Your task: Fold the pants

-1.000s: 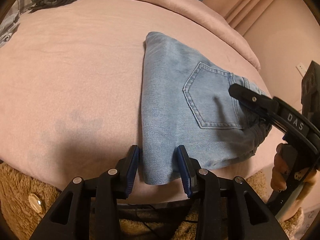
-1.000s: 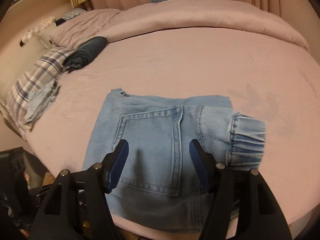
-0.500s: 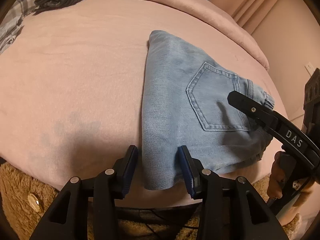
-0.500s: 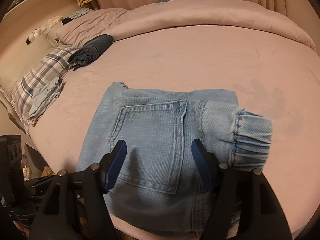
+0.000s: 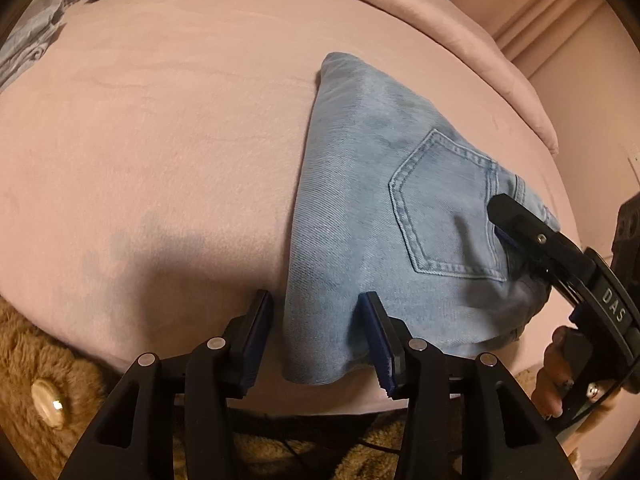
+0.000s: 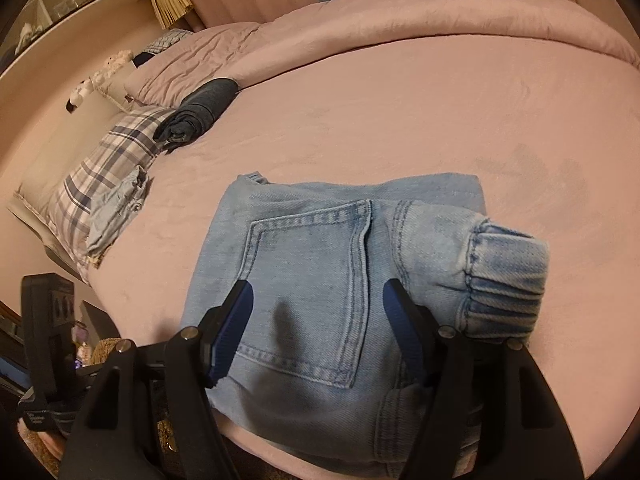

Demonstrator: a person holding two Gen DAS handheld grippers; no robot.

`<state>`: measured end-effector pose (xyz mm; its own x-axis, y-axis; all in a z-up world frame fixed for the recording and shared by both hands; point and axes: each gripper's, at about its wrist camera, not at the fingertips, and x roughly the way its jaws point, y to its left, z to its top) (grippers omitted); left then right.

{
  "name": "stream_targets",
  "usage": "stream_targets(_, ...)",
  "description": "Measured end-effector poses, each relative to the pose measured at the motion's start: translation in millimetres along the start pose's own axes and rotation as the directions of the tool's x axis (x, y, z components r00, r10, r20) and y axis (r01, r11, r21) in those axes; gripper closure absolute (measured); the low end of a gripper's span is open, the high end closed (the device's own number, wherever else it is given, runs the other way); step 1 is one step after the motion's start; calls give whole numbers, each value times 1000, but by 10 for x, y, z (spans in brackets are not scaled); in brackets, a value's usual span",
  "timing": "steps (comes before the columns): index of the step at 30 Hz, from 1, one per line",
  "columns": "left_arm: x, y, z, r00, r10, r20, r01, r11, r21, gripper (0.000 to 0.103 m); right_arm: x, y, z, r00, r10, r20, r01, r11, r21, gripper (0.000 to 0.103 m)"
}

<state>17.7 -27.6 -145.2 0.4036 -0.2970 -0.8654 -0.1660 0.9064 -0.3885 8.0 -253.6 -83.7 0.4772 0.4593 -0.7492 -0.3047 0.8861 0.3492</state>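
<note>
Bed (image 5: pixel 168 128), pink cover, fills both views; a rolled duvet (image 6: pixel 440 12) of the same pink runs along its far side. Folded jeans (image 5: pixel 360 208), pale blue denim, lie flat on the cover near the bed's near edge, one back pocket (image 6: pixel 308 292) facing up and an elastic cuff (image 6: pixel 508 280) bunched at one end of the stack. A corner of the denim (image 5: pixel 316 368) droops slightly over the bed's edge.

Plaid pillow (image 6: pixel 104 168) sits at the head of the bed, well apart from the jeans, with a crumpled pale blue cloth (image 6: pixel 120 208) resting on it. A dark rolled garment (image 6: pixel 200 114) lies just beside the pillow, touching its upper end. Brown furry fabric (image 5: pixel 36 352) shows below the bed's edge.

Left hand-held gripper (image 5: pixel 316 340): jaws opening, straddling the drooping denim corner; one pad sits just clear of the fabric edge, the other lies against the cloth without a pinch.

Right hand-held gripper (image 6: pixel 316 328): jaws spread wide above the pocket area, pads apart from each other with flat denim between and below them, nothing clamped. From the left view its upper finger (image 5: pixel 520 224) hangs over the pocket's end, and fingertips of a hand (image 5: pixel 556 376) wrap its grip.
</note>
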Motion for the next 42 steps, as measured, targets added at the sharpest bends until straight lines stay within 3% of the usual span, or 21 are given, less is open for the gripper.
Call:
stream_targets(14,33,-186,-26,996,84,9,-83,996,-45,55,13,-10,5,1000,6,1,-6,1000,-11,35)
stream_targets(21,40,-35,-3,1000,10,-9,-11,998,-56,53,8,-32,8,1000,16,4,-16,1000,-11,35)
stream_targets(42,27,-19,-4,1000,-6,-4,6,1000,-14,51,43,4,4,1000,7,6,-7,1000,-13,30)
